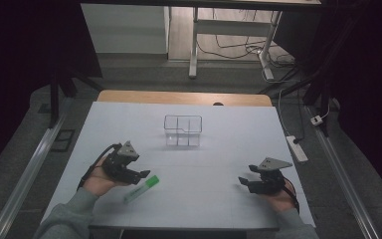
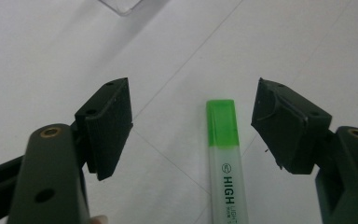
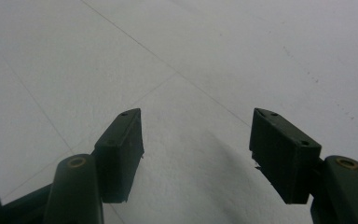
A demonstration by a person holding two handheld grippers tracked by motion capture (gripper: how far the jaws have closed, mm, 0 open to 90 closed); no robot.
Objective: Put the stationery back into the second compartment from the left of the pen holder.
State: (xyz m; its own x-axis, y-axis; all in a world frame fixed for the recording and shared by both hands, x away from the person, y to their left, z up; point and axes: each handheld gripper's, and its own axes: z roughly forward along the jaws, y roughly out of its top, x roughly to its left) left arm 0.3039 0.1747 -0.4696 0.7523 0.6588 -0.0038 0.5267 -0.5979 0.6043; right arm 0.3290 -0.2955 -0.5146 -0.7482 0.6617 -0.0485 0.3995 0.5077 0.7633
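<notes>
White sheeting is covering the tabletop [image 1: 189, 164], with a strip of bare wood showing along the far edge and a grey floor with cables lying beyond it. Near the front left corner a highlighter [image 1: 142, 189] is lying flat on the sheet, slanting from the front edge toward the middle. Its cap is bright translucent green, its barrel is pale, almost white, and dark lettering reading HIGH LIGHT is running along the barrel in the left gripper view. The left gripper [image 1: 140, 175] is hovering just beside the cap end, its jaws standing wide apart with the highlighter [image 2: 224, 158] lying between them but nearer the right-hand one, and neither pad is pressing on it. Toward the far edge, about midway across, a clear box [image 1: 182, 130] with inner dividers is sitting upright, well apart from the highlighter. Near the front right corner the right gripper [image 1: 242, 182] is resting in the person's hand, its jaws gaping over plain sheet [image 3: 196, 140] and gripping nothing
</notes>
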